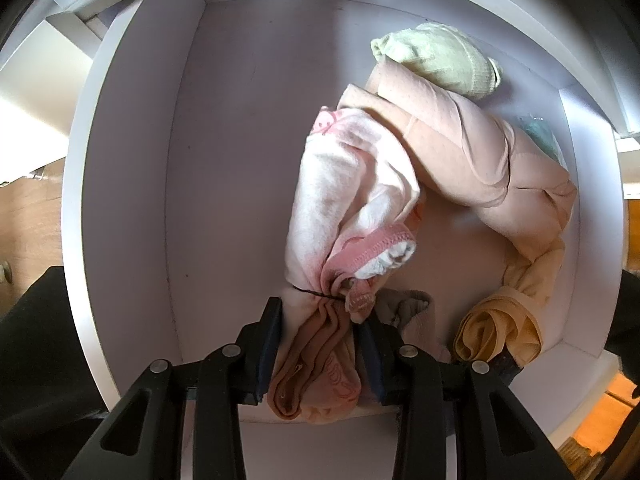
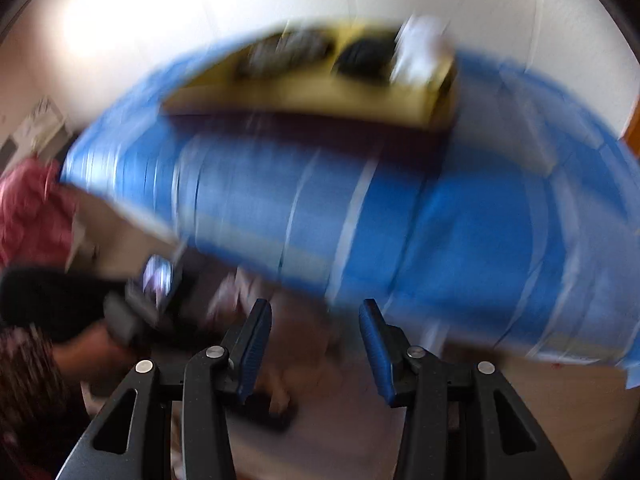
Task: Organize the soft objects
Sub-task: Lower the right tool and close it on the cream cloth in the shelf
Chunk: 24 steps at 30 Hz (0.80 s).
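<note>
Left gripper sits closest to the lens, pointing down into a white drawer, jaws nearly closed and pinching a peach-tan cloth bundle between the blue pads. Pads press both sides of the fabric. Tied to that bundle by a thin dark band is a white-and-pink garment, which lies up the drawer floor, pink trim near its lower end. Beside it to the right, touching, a pale peach rolled garment curves along the right wall. Light green cloth rests on the far end of the peach roll, near the back wall. Mustard-yellow cloth is bunched in the near right corner, joined to the peach roll's tail. Grey-brown fabric shows just right of the left gripper's finger. Bit of teal cloth peeks at the right wall, mostly hidden.

Right gripper in its own view: jaws partly apart, nothing between them, no contact with anything. Heavy motion blur there. Blue striped bedcover fills the middle, with a yellow tray-like thing on it holding dark and white items, too blurred to name. Red cloth at far left.
</note>
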### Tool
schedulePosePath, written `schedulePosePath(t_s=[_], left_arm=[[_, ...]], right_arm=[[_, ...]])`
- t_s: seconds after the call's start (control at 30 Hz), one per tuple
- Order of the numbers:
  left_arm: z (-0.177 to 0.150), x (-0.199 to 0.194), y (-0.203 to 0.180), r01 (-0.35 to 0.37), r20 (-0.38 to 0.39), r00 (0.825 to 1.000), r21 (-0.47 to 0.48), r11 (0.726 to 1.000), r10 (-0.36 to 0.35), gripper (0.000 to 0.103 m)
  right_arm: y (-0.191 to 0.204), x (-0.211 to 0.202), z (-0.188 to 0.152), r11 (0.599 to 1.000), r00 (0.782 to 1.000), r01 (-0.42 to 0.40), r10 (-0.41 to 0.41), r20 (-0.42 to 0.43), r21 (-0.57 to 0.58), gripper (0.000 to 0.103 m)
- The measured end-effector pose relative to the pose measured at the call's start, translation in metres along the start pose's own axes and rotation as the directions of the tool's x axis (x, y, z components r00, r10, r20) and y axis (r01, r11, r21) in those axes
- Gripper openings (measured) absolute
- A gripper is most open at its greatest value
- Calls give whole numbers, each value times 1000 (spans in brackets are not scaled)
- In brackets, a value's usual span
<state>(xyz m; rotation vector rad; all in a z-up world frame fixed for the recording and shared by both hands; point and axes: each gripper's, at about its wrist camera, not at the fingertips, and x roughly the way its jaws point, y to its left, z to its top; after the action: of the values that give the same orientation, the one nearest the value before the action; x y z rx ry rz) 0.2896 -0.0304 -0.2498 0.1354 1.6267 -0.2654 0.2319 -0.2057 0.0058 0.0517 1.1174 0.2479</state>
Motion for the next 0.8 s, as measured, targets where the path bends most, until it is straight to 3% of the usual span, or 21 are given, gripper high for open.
schedulePosePath(t_s=[0.07, 0.17, 0.3, 0.43, 0.53, 0.8], left_arm=[[-1, 0, -1, -2, 1, 1000, 3, 1000, 2, 38], [-2, -1, -1, -4, 2, 1000, 5, 1000, 4, 38], [1, -1, -1, -4, -1, 1000, 1, 1000, 4, 38], [1, -1, 0, 0, -1, 1000, 1, 1000, 0, 38], [2, -1, 2, 5, -2, 1000, 1, 1000, -5, 38], [1, -4, 4, 12, 6, 1000, 3, 1000, -12, 38]], right_arm=[[6, 29, -18, 1000, 996, -19, 19, -90, 1, 46], [7, 75, -40, 999, 972, -11, 22, -233, 51, 46], [-6, 129, -58, 959, 933, -7, 108, -342, 283, 48], [-22, 164, -73, 858, 918, 41, 170, -357, 512, 58], [-25, 179, -78, 813, 911, 75, 179, -371, 577, 61], [-16, 210, -80, 778, 900, 119, 177, -397, 617, 61]])
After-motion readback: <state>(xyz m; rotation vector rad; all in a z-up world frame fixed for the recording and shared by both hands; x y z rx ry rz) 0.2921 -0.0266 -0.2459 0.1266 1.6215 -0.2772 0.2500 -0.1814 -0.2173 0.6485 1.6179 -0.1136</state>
